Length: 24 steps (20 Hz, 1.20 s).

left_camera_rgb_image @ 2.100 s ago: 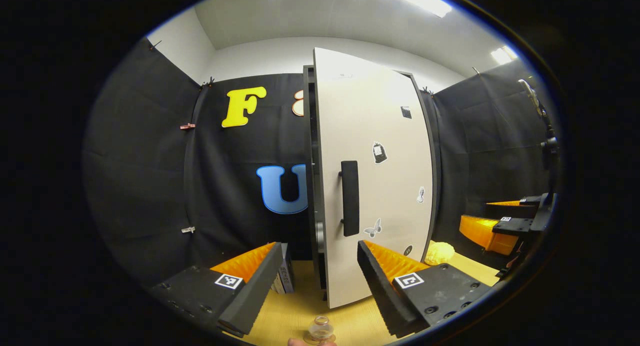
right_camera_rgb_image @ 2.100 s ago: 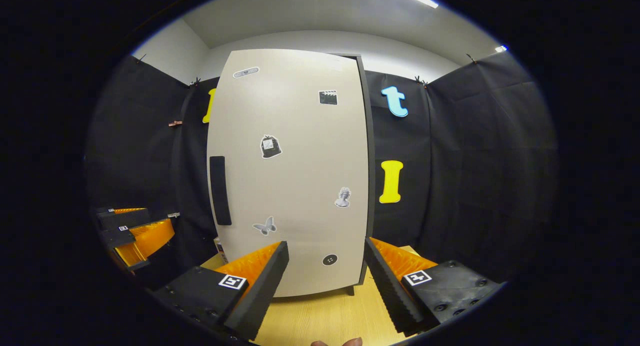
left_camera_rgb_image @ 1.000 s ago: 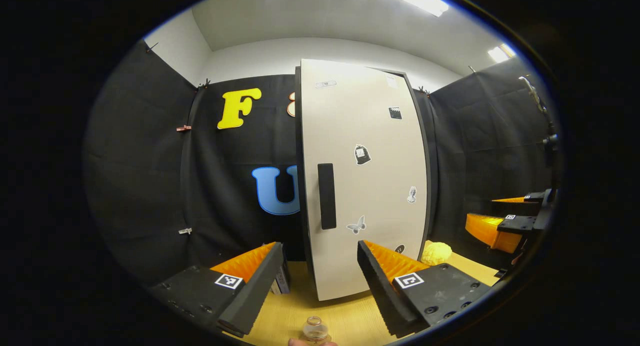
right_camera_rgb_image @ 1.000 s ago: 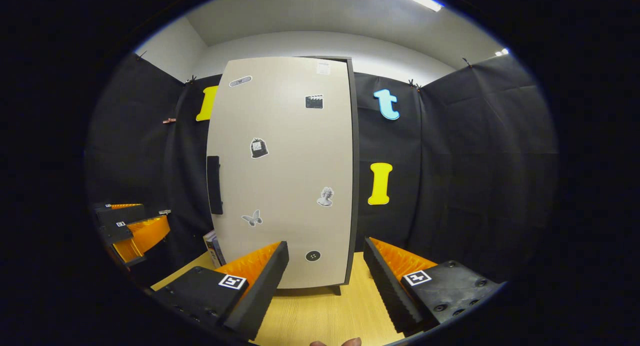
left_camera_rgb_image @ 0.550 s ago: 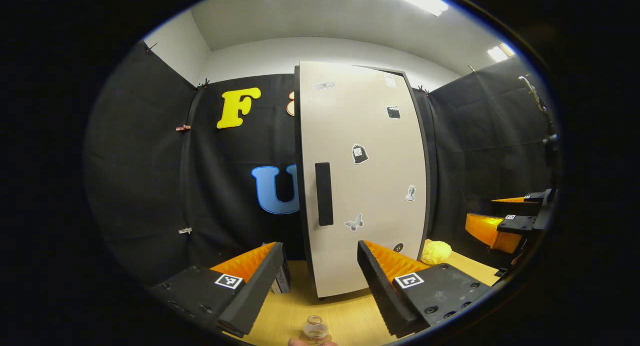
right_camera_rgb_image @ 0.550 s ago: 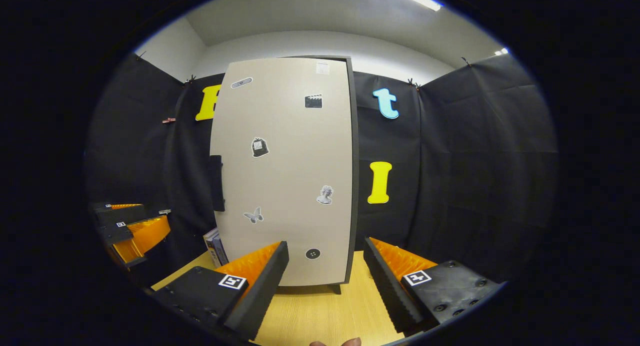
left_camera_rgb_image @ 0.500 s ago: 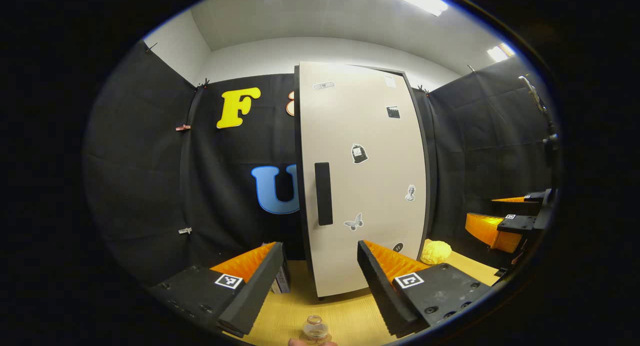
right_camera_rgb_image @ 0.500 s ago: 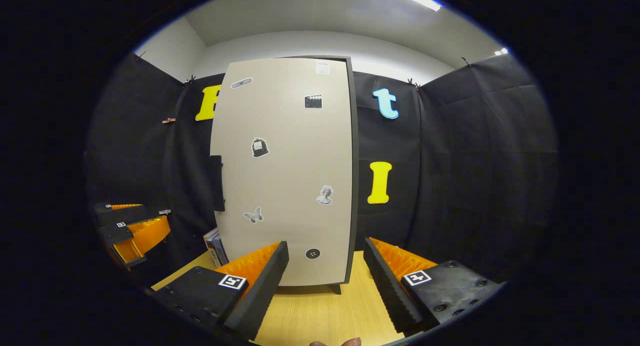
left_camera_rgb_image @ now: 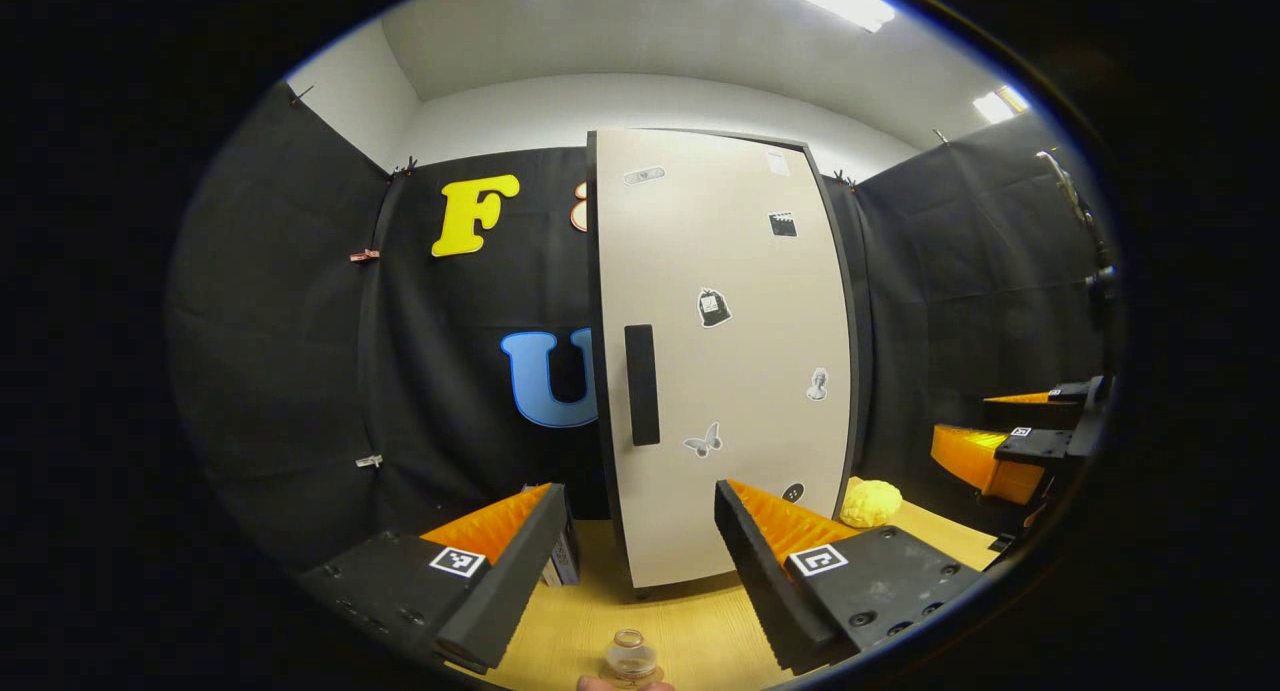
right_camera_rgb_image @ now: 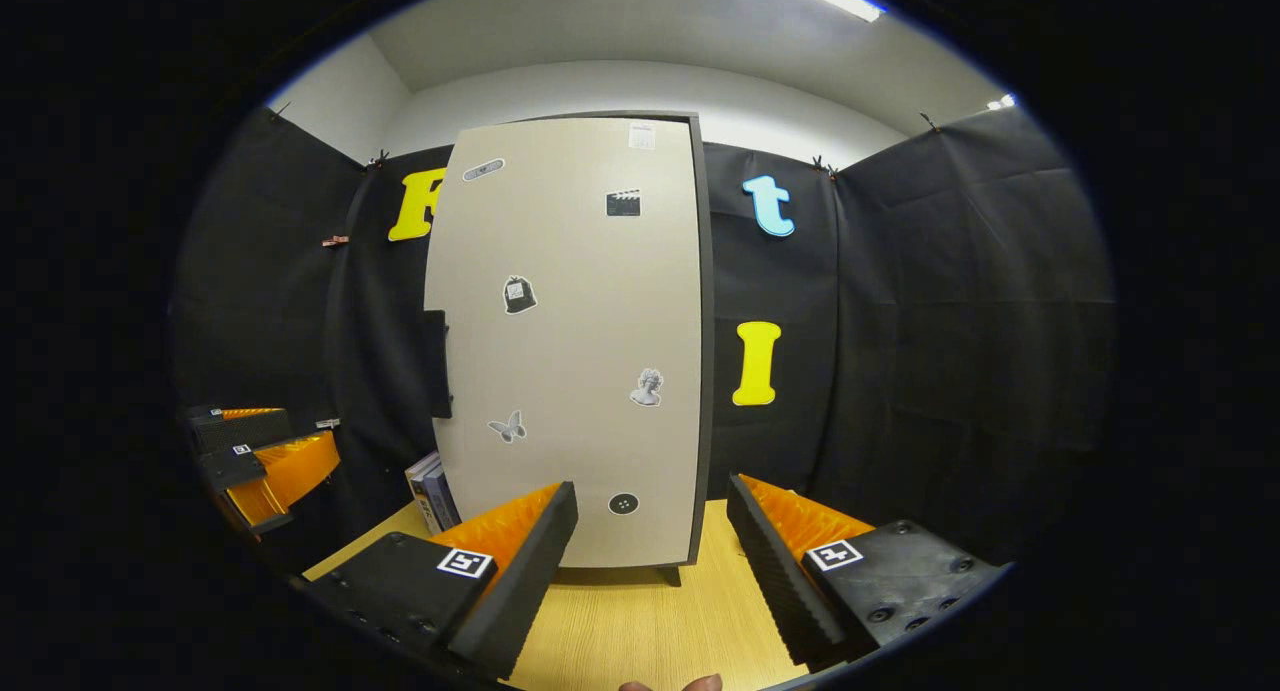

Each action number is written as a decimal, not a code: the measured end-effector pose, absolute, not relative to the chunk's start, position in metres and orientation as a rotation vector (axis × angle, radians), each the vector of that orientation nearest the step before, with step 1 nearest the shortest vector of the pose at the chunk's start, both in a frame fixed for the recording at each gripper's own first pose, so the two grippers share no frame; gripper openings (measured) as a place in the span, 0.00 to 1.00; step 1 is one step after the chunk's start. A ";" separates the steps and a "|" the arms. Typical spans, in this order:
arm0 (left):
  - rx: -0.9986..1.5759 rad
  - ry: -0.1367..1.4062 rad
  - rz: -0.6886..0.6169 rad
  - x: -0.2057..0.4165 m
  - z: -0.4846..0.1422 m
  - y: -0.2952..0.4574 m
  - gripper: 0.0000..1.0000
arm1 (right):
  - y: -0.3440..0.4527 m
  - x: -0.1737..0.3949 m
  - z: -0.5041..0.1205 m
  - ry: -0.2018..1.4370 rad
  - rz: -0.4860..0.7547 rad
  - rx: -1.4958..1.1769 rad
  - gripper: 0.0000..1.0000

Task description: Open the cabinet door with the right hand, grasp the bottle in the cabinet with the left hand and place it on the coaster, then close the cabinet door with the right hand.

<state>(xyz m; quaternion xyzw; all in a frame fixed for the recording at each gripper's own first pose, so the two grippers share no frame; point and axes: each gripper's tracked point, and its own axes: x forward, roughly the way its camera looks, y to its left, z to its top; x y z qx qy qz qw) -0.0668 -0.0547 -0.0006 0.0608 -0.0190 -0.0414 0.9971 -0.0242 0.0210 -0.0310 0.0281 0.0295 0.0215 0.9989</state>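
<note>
Standing shut at table's (right_camera_rgb_image: 620,626) far edge: cabinet door (right_camera_rgb_image: 570,351). Sitting upright near table's front edge, apart from both claws: bottle (left_camera_rgb_image: 631,659). Hovering spread, gripping nothing: left gripper (left_camera_rgb_image: 640,541), right gripper (right_camera_rgb_image: 650,541).

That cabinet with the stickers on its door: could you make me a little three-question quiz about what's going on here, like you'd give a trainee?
1. True or false: the cabinet door is wide open.
2. Where does the bottle stand? A) inside the cabinet B) on the table in front of the cabinet C) between the right gripper's fingers
3. Fill in: the left gripper and the right gripper are both ____ and hold nothing.

Key: 1 false, the door lies shut against the cabinet. 2 B, it shows at the bottom edge of the left gripper view; whether a coaster lies under it cannot be told. 3 open.
</note>
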 end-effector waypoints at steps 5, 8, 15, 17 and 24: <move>0.122 -0.043 -0.084 -0.068 0.000 -0.054 0.94 | 0.022 -0.024 -0.031 0.059 0.043 0.055 0.98; 0.122 -0.040 -0.085 -0.067 0.000 -0.054 0.95 | 0.021 -0.024 -0.032 0.059 0.040 0.054 0.98; 0.125 -0.040 -0.088 -0.067 -0.001 -0.054 0.94 | 0.021 -0.023 -0.033 0.062 0.041 0.054 0.98; 0.125 -0.040 -0.089 -0.066 -0.001 -0.054 0.94 | 0.020 -0.022 -0.033 0.061 0.040 0.055 0.98; 0.128 -0.042 -0.091 -0.066 -0.001 -0.055 0.95 | 0.016 -0.017 -0.032 0.063 0.039 0.057 0.98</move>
